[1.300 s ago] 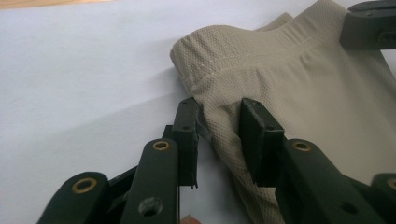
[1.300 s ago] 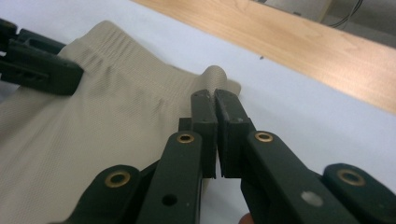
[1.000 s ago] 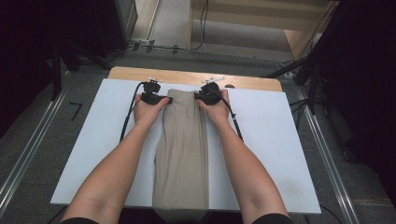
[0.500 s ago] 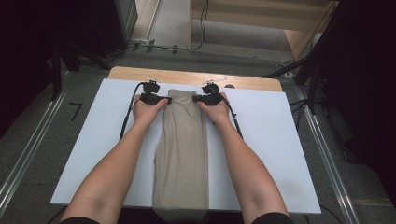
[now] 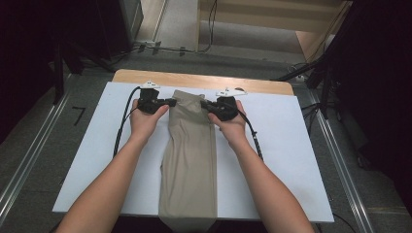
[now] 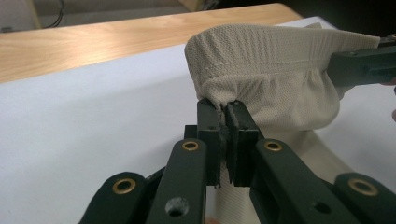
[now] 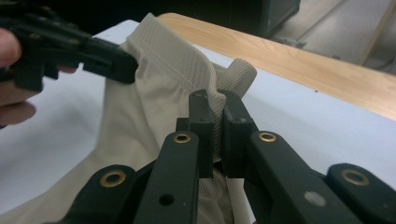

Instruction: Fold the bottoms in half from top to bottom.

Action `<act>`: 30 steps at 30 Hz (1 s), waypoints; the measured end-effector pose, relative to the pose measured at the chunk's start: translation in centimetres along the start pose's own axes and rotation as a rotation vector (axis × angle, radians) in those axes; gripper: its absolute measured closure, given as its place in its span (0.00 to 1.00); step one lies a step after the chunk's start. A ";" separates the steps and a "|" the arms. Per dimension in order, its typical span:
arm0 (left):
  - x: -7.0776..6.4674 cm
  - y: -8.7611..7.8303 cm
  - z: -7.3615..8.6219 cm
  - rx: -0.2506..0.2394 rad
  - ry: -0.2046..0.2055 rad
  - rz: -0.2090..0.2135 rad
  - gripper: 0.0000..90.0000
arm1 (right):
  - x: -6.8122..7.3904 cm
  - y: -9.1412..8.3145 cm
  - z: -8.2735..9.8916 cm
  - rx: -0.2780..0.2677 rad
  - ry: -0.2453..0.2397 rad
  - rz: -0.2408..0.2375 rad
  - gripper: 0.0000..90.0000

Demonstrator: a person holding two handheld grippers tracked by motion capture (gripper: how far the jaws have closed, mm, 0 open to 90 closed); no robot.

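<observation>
Grey floor and dark equipment surround the wooden desk, which carries a white board. Folded beige trousers lie lengthwise down its middle, hanging over the near edge. Left gripper has just clamped its fingers on one waistband corner, the right gripper on the other, both corners lifted off the board. No writing is legible.

A wooden table carries a white board that covers nearly all of its top, leaving a strip of bare wood along the far edge. Folded beige trousers lie lengthwise down the board's middle, their near end hanging over its near edge.
</observation>
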State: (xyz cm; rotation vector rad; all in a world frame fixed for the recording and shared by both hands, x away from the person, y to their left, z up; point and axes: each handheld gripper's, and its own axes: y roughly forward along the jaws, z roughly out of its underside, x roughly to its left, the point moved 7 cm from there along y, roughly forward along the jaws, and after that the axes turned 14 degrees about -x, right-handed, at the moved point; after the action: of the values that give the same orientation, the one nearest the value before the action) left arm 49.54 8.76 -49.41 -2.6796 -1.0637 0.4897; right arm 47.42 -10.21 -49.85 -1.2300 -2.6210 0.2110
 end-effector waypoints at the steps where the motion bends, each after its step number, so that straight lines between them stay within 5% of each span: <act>1: -0.6 -0.6 0.0 -0.014 0.009 0.009 0.96 | 0.7 -0.8 -0.2 -0.010 -0.007 -0.007 0.93; 7: -4.4 -4.4 0.2 -0.079 0.060 0.067 0.96 | 4.0 -5.3 -0.3 -0.068 0.002 -0.036 0.93; 10: -6.4 -6.3 0.7 -0.091 0.100 0.093 0.96 | 5.4 -7.5 0.0 -0.090 -0.036 -0.042 0.93; 19: -12.6 -12.3 4.4 -0.112 0.190 0.190 0.96 | 10.8 -14.8 2.2 -0.137 -0.102 -0.087 0.93; 24: -14.9 -14.4 8.9 -0.041 0.218 0.203 0.96 | 13.7 -17.5 5.9 -0.088 -0.232 -0.087 0.93; 28: -16.0 -15.9 10.9 -0.005 0.181 0.233 0.96 | 15.1 -18.7 8.6 -0.042 -0.199 -0.119 0.93; 30: -16.8 -16.8 11.8 0.010 0.204 0.234 0.96 | 15.8 -19.3 9.2 -0.033 -0.182 -0.128 0.93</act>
State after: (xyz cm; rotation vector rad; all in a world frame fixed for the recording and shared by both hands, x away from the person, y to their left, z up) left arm 23.11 9.95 -51.14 -2.7867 -0.6955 0.2512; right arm 20.94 -10.57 -51.84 -1.0951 -2.8587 0.2688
